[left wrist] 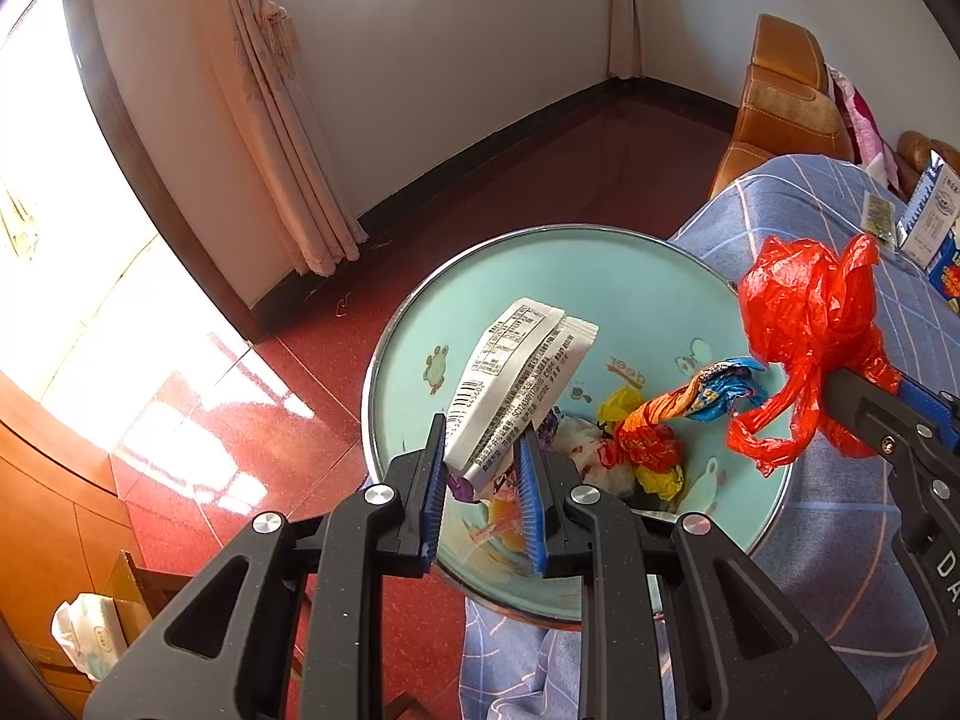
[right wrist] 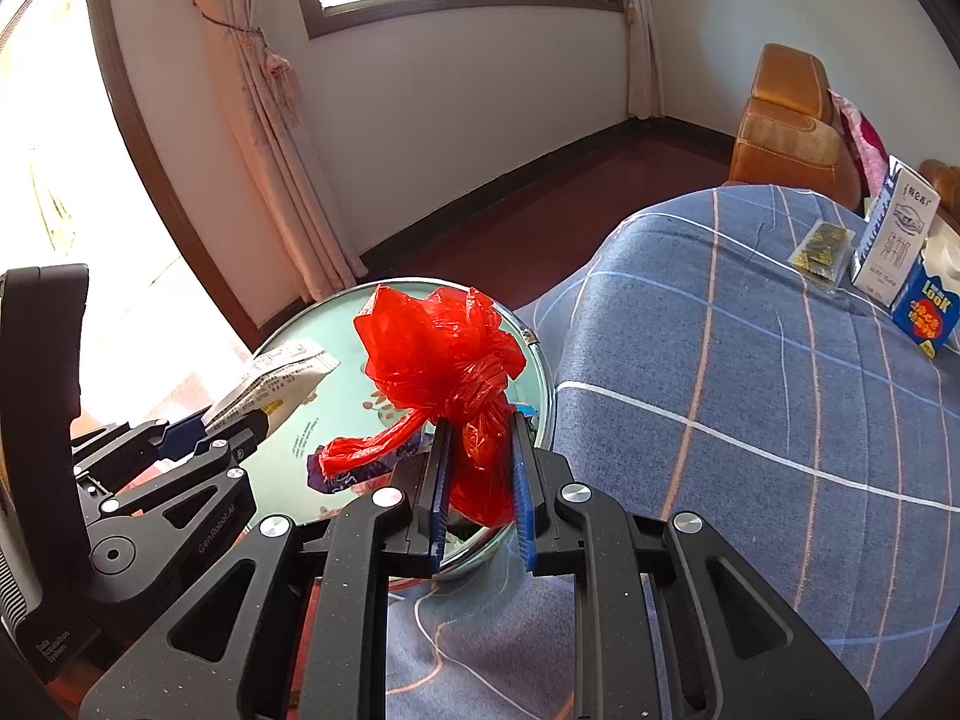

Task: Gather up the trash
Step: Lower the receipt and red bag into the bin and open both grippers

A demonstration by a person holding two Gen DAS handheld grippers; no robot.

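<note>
Trash: two pieces held over a round pale-green basin w/ cartoon print. L tongs clenched on a white printed wrapper; wrapper stands up between the blue pads, tilted away from the camera, above the basin's inside. R tongs clenched on a crumpled red plastic bag; bag bulges above the pads, one twisted tail hanging to the left, over the basin's right half.

Basin contents (L wrist view): yellow wrapper, twisted orange-blue wrapper, white crumpled scraps, lying on the bottom nr. the R side.

Basin rests at the edge of a blue checked cloth on a bed or bench (cannot tell which). Further back on the cloth: small dark sachet, white carton, blue box, the two cartons touching, sachet just beside. Red tiled floor beneath; curtain at far wall.
</note>
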